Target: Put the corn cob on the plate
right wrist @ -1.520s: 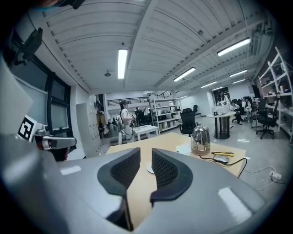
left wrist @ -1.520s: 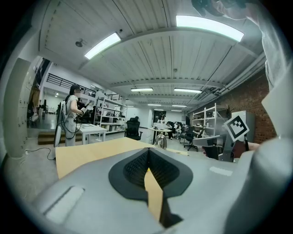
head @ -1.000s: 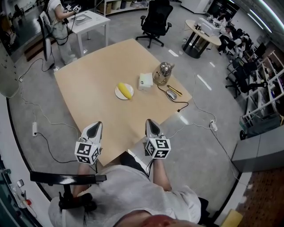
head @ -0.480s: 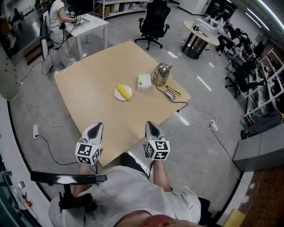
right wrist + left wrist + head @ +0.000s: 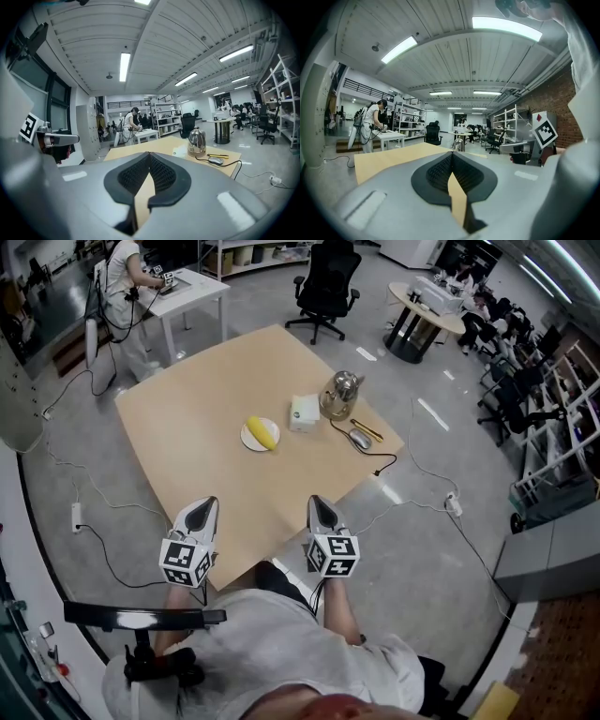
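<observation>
The yellow corn cob (image 5: pixel 264 432) lies on a small white plate (image 5: pixel 248 438) near the middle of the tan table (image 5: pixel 197 427). My left gripper (image 5: pixel 201 507) hovers at the table's near edge, jaws shut with nothing held. My right gripper (image 5: pixel 320 503) is level with it at the near edge, also shut and empty. Both sit well short of the plate. In the left gripper view the black pads (image 5: pixel 440 171) meet at the tip; in the right gripper view the pads (image 5: pixel 161 174) meet the same way. The plate does not show in either gripper view.
A white box (image 5: pixel 304 412), a metal kettle (image 5: pixel 339 396), a computer mouse (image 5: pixel 361 440) with its cable, and a yellow pen (image 5: pixel 368 430) sit on the table's right part. A black office chair (image 5: pixel 324 285) stands beyond the table. A person (image 5: pixel 122 287) works at a white desk far left.
Neither gripper has moved. The head view shifted slightly, so the table sits a touch higher in frame. The person at the far desk has moved a little.
</observation>
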The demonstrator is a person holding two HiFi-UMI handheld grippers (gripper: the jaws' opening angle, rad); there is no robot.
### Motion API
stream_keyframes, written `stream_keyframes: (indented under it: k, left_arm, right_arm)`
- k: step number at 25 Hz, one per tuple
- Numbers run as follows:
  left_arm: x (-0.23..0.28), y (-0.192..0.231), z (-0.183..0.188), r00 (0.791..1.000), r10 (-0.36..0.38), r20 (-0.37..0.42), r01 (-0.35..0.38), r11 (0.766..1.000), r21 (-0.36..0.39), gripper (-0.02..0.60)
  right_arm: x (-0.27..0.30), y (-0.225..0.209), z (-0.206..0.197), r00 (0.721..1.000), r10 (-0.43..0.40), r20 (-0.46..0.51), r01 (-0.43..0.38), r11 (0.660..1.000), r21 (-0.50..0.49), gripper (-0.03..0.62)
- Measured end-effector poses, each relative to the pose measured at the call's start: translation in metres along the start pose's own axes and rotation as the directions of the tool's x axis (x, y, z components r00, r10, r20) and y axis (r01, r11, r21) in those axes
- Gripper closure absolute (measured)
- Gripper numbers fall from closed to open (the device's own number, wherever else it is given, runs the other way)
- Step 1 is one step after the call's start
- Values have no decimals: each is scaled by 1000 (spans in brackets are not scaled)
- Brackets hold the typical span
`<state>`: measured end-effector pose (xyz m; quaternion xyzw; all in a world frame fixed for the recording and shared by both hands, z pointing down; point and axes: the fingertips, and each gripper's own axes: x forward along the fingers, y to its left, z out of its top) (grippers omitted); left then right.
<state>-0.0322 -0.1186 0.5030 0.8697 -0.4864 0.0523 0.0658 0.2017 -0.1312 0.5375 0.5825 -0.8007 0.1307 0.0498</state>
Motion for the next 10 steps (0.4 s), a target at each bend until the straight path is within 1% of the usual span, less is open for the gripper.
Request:
stream_keyframes:
  k: [10]
  left_arm:
    - [1,-6,0,1000,-6,-2,6,1000,-1,561]
  right_arm:
    - [-1,-5,-1,1000,1,-6,-1,1000,3,588]
